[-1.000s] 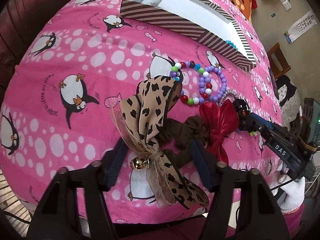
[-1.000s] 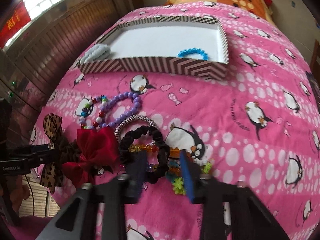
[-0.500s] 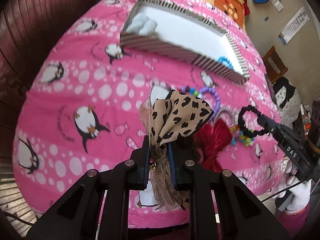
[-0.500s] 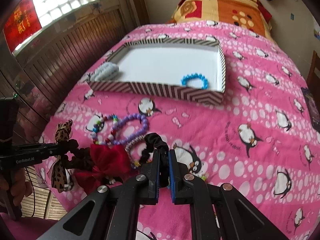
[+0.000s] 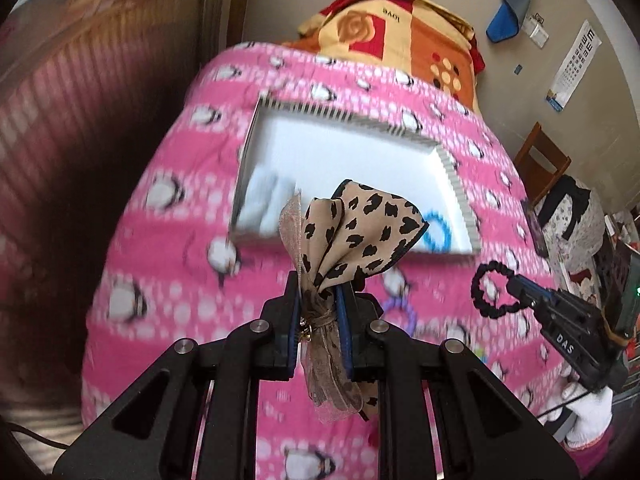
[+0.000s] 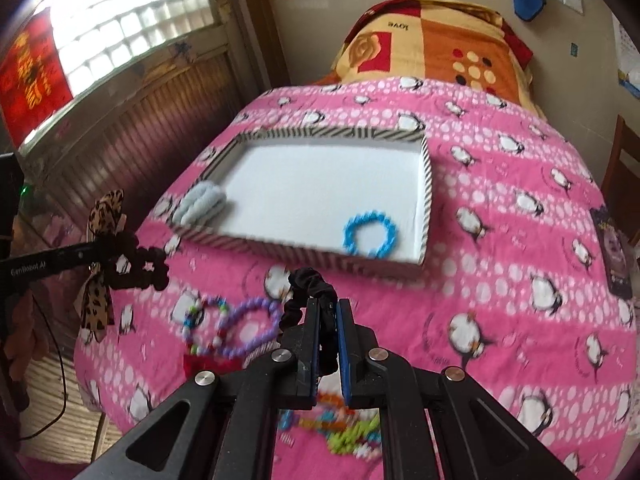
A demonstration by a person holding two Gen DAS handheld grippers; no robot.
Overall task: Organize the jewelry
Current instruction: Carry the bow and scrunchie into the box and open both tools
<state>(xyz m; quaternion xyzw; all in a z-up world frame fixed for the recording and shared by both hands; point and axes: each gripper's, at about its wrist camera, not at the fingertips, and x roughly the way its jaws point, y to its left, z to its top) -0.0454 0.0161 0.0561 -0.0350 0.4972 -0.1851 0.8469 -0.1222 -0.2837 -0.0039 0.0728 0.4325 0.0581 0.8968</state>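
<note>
Bedspread (image 6: 500, 264) in pink runs bare to my right of the striped tray (image 6: 427, 196), and the tray floor between the pale scrunchie (image 6: 202, 202) and blue bead bracelet (image 6: 370, 234) lies open. Motion blur smears the bead bracelets (image 6: 228, 328) on the bed, and the bright pieces under my right gripper (image 6: 328, 332) I cannot identify. That gripper is clamped on the black scrunchie (image 6: 310, 284), lifted clear of the bed. My left gripper (image 5: 318, 320), its jaws just closed, pinches the leopard bow (image 5: 360, 232) at its knot, raised in front of the tray's near wall.
</note>
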